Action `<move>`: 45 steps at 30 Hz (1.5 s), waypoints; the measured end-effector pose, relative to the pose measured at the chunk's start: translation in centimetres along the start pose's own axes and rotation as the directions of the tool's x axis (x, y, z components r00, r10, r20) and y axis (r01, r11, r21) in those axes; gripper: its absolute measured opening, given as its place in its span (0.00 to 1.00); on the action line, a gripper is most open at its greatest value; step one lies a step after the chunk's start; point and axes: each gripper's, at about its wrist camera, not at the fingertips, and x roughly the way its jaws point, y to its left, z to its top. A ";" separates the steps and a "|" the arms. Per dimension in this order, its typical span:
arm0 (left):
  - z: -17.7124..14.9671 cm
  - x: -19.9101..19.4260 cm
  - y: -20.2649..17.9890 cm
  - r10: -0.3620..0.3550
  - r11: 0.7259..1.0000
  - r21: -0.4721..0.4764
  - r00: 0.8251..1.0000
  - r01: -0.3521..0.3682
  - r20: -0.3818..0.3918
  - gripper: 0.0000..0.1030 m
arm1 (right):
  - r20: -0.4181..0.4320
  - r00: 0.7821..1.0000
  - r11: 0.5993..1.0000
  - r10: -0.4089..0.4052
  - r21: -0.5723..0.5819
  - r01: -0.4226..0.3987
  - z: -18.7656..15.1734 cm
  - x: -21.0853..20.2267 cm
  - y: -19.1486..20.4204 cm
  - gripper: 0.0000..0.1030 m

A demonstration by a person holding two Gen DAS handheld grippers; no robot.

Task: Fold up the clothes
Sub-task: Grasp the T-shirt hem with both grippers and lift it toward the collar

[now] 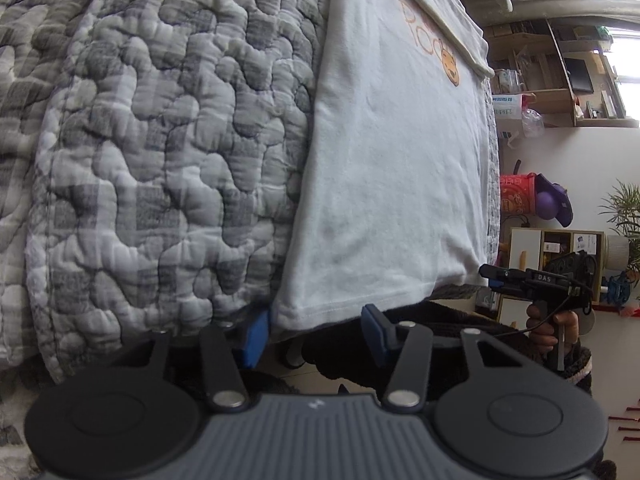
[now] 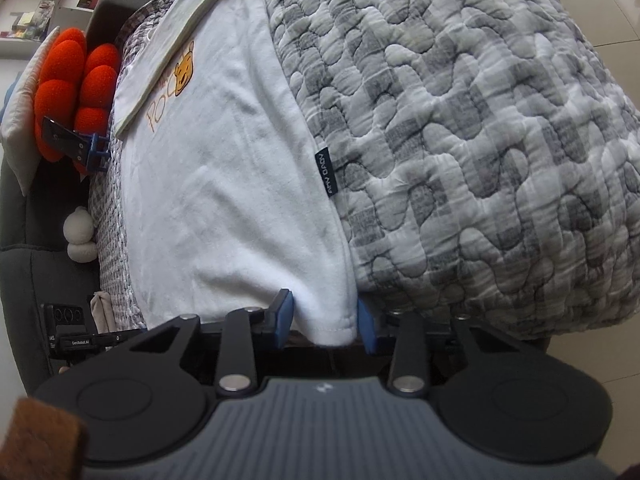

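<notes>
While a white T-shirt (image 1: 396, 168) lies spread flat on a grey quilted cover (image 1: 160, 152), its hem hangs over the near edge directly ahead of both handheld tools. An orange bear print (image 2: 185, 73) and orange lettering sit on the far part of the shirt, partly under a cream folded cloth (image 2: 188, 28) lying across the garment's far end. A small black label (image 2: 329, 171) juts from the shirt's side seam, beyond the right tool's fingers.

The left gripper (image 1: 316, 336) has its 2 blue-padded fingers spread wide, 1 at each side of the hem's corner, the pads (image 1: 256, 336) apart from each other and not pinching the fabric. The right gripper (image 2: 326, 326) likewise stands spread, with the opposite hem corner drooping between its 2 blue pads (image 2: 285, 318); whether either pad touches the cloth cannot be told.

From the left wrist view, the right tool appears off to the right at the cover's edge, held in a hand (image 1: 554, 328). From the right wrist view, the left tool's black body shows low at the left. Beyond it, an orange plush cushion (image 2: 76, 88) rests against a dark grey sofa (image 2: 24, 220), and a small white plush figure (image 2: 80, 236) sits beside the cover. Wooden shelves (image 1: 560, 72) and a green plant (image 1: 624, 208) stand farther off to the right of the left tool.
</notes>
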 end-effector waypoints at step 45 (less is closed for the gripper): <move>10.7 -2.3 1.2 -0.072 0.890 -0.368 0.880 0.269 0.469 0.17 | 0.377 0.915 0.937 0.144 0.244 -0.249 11.8 1.0 0.7 0.12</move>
